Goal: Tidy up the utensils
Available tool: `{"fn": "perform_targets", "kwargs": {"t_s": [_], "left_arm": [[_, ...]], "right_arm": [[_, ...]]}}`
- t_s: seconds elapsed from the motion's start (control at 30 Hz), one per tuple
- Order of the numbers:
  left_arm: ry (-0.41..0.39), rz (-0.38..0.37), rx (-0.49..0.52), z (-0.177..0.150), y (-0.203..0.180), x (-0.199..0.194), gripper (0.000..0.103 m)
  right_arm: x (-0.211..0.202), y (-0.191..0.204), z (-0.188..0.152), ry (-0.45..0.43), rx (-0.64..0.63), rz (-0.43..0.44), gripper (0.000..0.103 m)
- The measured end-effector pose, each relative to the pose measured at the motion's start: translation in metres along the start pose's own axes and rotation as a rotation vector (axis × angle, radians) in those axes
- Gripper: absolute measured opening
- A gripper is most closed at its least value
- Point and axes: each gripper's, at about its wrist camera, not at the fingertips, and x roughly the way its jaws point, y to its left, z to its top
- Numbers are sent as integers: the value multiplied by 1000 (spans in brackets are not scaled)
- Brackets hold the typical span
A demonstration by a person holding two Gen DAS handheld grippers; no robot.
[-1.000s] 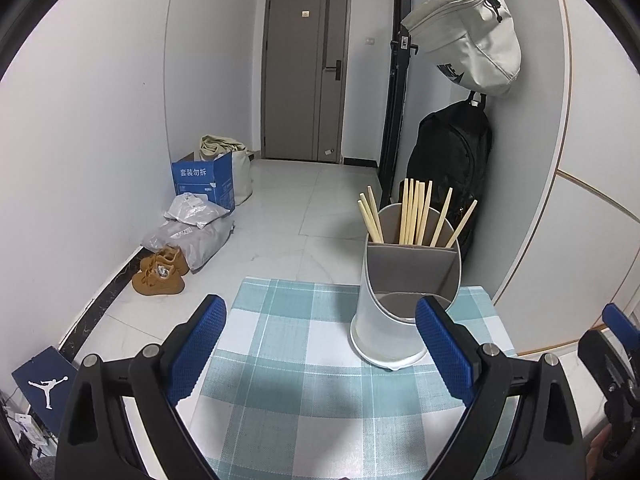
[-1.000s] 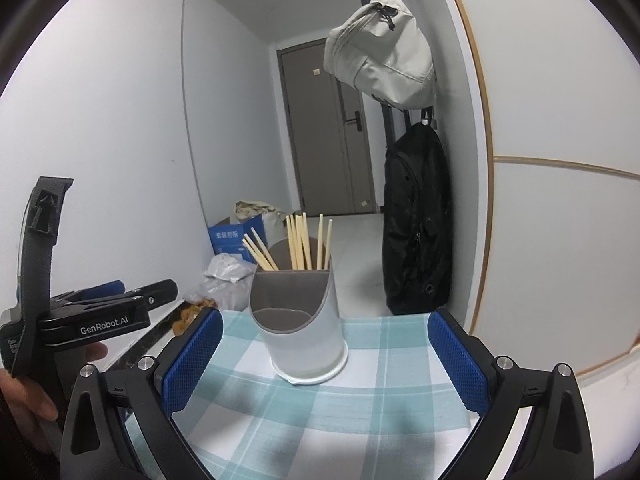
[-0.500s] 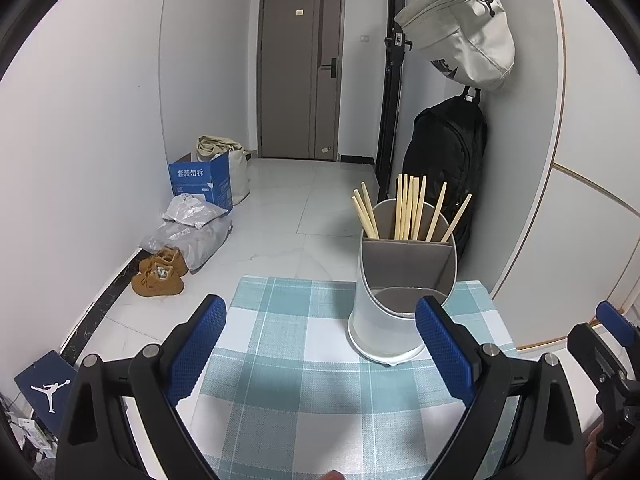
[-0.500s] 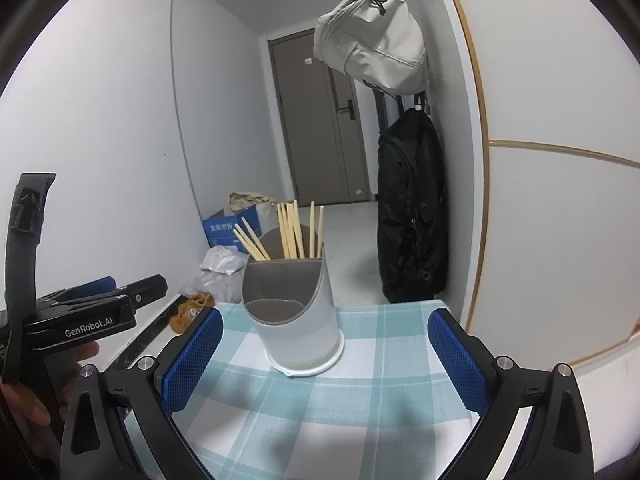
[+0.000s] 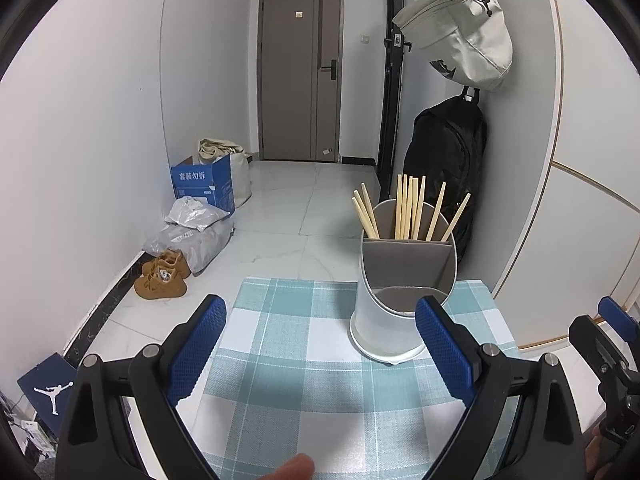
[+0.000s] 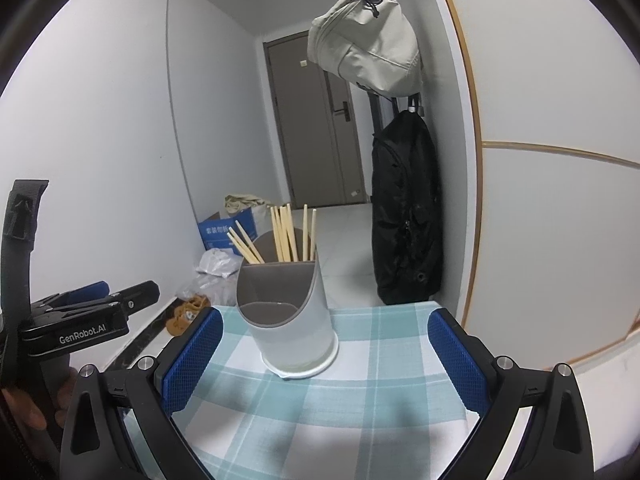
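A white holder (image 5: 404, 304) stands upright on the checked cloth (image 5: 304, 368), near the far right corner. It is seen just past the right pad of the left gripper (image 5: 320, 348). In the right wrist view it is seen (image 6: 288, 320) between the pads of the right gripper (image 6: 326, 360), a little to the left. Wooden chopsticks (image 5: 408, 210) are stuck in its back part, leaning this way and that. The front part looks empty.

Both grippers are held wide apart, and nothing is held in them. No loose chopsticks are seen on the cloth.

The chopsticks are thought to be light, stiff and thin. They may slip or roll, so each should be pinched near the top end, where it sticks out. The holder looks light and smooth and could be tipped over if it is bumped. It should be gripped across its low front rim.
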Motion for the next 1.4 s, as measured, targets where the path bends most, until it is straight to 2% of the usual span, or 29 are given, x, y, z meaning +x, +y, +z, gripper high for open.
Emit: {"fn": "perform_targets", "kwargs": {"t_s": [0.17,0.53,1.4], "left_arm": [[-19,-1,-1,1,1,-3,93],[0,-6,-20,1,6,-2,93],[-6,3,4,-2,-1,-2,93]], "right_arm": [[-2,2,0,-2,-11,2,103],[-2,3,-1,-2,-19,10,103],[-3,4,-1,1,-26,14,103]]}}
